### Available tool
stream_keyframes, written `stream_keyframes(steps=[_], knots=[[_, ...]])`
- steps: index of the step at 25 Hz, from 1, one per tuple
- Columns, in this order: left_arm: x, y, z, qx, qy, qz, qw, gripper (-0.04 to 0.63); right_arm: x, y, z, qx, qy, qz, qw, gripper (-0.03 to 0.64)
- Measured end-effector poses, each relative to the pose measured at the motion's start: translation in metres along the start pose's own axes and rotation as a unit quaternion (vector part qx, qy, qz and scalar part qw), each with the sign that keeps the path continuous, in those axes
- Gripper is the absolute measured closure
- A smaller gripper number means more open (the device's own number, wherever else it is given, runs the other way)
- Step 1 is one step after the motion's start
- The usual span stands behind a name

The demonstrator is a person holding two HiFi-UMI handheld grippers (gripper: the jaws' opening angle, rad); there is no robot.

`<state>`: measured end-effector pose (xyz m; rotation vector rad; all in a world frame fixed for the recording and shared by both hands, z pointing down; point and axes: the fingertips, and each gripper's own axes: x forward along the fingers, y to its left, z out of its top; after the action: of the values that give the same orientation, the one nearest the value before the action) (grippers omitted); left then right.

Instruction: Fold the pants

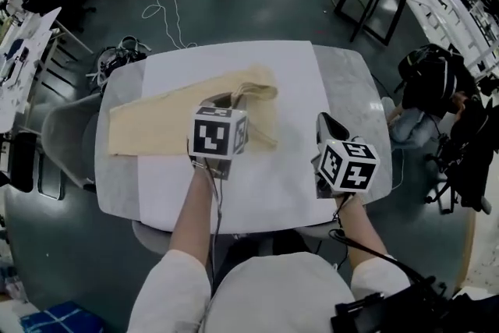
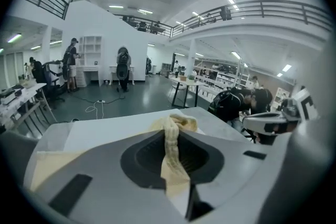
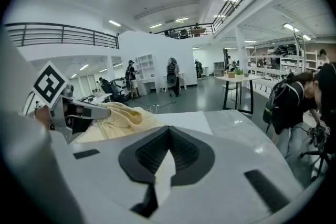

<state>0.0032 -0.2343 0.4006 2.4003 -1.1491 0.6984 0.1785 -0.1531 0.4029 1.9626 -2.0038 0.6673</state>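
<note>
Cream pants [image 1: 156, 125] lie across the white sheet [image 1: 288, 191], running from the table's left side to its middle. My left gripper [image 1: 226, 100] is raised over the middle and is shut on a bunched fold of the pants [image 2: 173, 139], which trails back to the heap [image 2: 181, 122]. My right gripper [image 1: 327, 124] hovers to the right, apart from the main cloth. Its jaws [image 3: 167, 157] are closed on a thin pale cream strip of fabric. The left gripper [image 3: 79, 113] shows beside the lifted bunch [image 3: 118, 115].
The round grey table [image 1: 343, 82] has bare edges around the sheet. A person [image 1: 425, 90] crouches by the right side, next to a black chair. A grey chair [image 1: 66, 136] stands at the left, and cables [image 1: 164, 12] lie on the floor behind.
</note>
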Motion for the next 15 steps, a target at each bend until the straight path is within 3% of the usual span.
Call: stream_keyframes(steps=[15], knots=[[-0.092,0.18,-0.048,-0.075,-0.008,0.105,0.9917,0.548,0.082,0.176,-0.005,-0.055,0.03,0.095,0.994,0.624]])
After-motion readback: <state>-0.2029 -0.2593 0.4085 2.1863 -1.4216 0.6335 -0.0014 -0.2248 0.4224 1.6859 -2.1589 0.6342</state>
